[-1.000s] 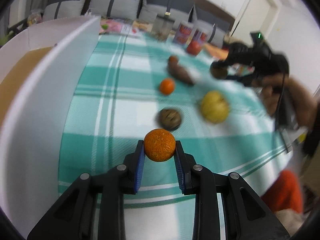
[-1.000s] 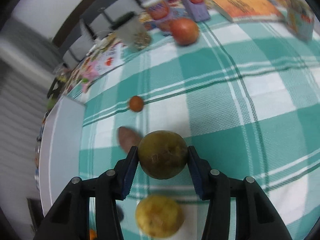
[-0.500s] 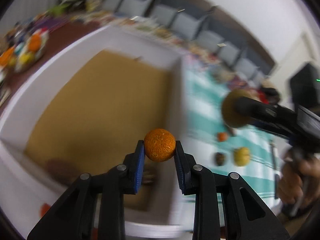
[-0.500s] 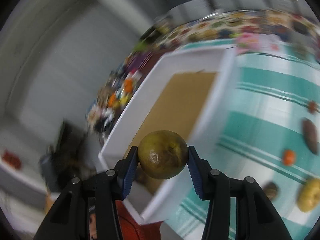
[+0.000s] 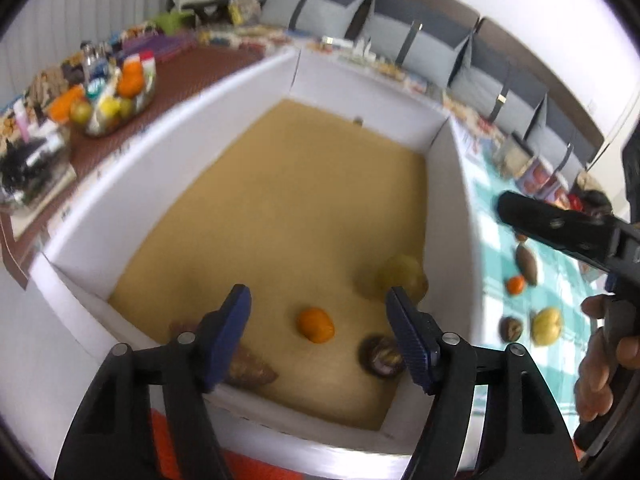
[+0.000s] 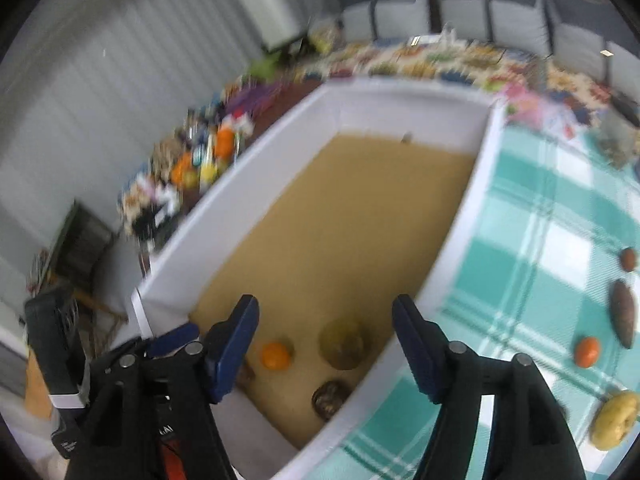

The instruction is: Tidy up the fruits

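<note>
White-walled box with a tan cardboard floor, seen from above, filling most of both wrist views. Far left, beyond the box: a cluttered brown surface with a basket of mixed fruit. Inside the box, near the closest wall, going left to right: a brownish oblong fruit partly hidden behind the left blue finger; a small orange lying free on the floor; a dark round fruit; a larger yellow-green fruit just beside the right wall. Left gripper hovering above the box, jaws just parted and wide apart, nothing between the pads, orange below them. Right gripper likewise over the box, jaws just spread and empty, yellow-green fruit on the floor beneath. Right of the box: a teal-and-white checked tablecloth with fruit left outside, namely a small orange fruit, a dark elongated fruit, a yellow lumpy fruit.
</note>
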Available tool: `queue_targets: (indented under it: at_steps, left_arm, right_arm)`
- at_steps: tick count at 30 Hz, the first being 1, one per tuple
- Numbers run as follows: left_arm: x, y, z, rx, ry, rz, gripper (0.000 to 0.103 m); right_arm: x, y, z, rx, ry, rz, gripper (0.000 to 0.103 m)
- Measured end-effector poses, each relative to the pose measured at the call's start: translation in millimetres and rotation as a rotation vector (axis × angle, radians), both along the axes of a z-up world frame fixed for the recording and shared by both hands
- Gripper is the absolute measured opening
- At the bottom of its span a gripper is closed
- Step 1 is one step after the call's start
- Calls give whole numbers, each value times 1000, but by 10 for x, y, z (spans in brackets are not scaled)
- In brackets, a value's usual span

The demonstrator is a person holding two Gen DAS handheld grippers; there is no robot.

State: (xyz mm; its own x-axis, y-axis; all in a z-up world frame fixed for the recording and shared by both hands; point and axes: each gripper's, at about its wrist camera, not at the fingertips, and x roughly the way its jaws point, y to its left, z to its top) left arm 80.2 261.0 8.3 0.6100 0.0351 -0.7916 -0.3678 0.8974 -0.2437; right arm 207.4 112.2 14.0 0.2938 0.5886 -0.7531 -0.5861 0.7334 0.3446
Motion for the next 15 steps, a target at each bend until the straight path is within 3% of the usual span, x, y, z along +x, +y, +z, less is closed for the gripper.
queue_targets:
  at_steps: [2, 6, 11, 15]
  left_arm:
    - [-9, -72, 138, -5, -56, -16, 77]
    - [-15, -507, 312, -9, -127, -115, 79]
    - [3, -1427, 167, -24, -131, -337, 82]
    - [-13, -2177, -344, -20, -60, -488, 82]
  right_arm:
    - [-43, -283, 214, 17, -70, -41, 86]
    - [-250, -890, 349, 4, -185, -116, 91]
    - [-699, -2029, -161, -113, -222, -312, 91]
    - [-1074, -2803, -736, -239, -174, -459, 91]
